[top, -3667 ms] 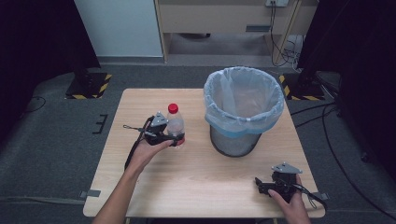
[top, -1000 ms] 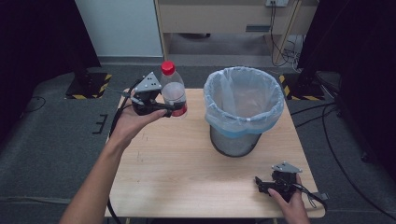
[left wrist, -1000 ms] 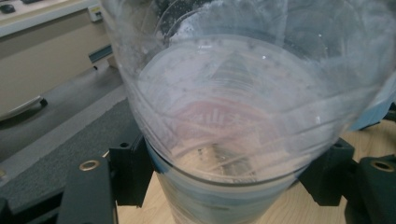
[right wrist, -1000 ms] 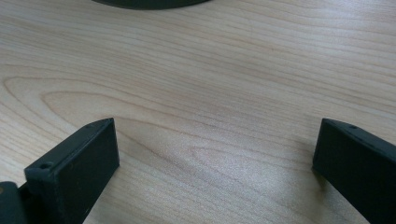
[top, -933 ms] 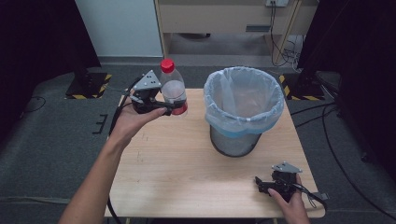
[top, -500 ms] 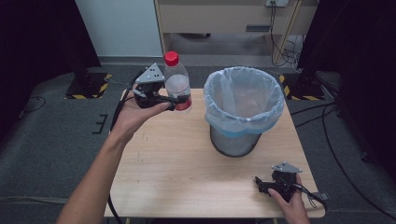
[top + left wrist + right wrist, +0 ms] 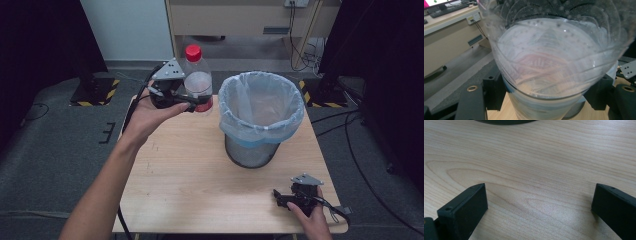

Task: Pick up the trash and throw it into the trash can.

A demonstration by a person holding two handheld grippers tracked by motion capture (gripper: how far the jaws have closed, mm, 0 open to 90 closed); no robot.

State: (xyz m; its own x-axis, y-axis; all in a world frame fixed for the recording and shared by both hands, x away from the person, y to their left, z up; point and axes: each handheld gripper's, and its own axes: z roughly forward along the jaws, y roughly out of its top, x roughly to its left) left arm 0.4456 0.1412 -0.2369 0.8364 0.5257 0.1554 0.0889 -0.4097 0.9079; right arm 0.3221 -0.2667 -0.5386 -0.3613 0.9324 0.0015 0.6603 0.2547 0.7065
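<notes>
A clear plastic bottle (image 7: 198,80) with a red cap and red label is held upright in the air over the table's far left corner, my left gripper (image 7: 194,103) shut on its lower body. In the left gripper view the bottle (image 7: 554,62) sits close up between the black jaws. To its right stands a dark bin (image 7: 262,118) lined with a pale blue bag, its mouth open. My right gripper (image 7: 276,196) rests on the wooden table (image 7: 190,185) near the front right corner, jaws wide apart over bare wood (image 7: 536,192).
The bin takes up the table's right rear part. Beyond the table are a beige cabinet (image 7: 240,20) with trailing cables, and black stands on a grey carpet at both sides.
My left gripper has lifted the bottle off the table and carried it up and toward the bin. The right gripper has stayed in place.
</notes>
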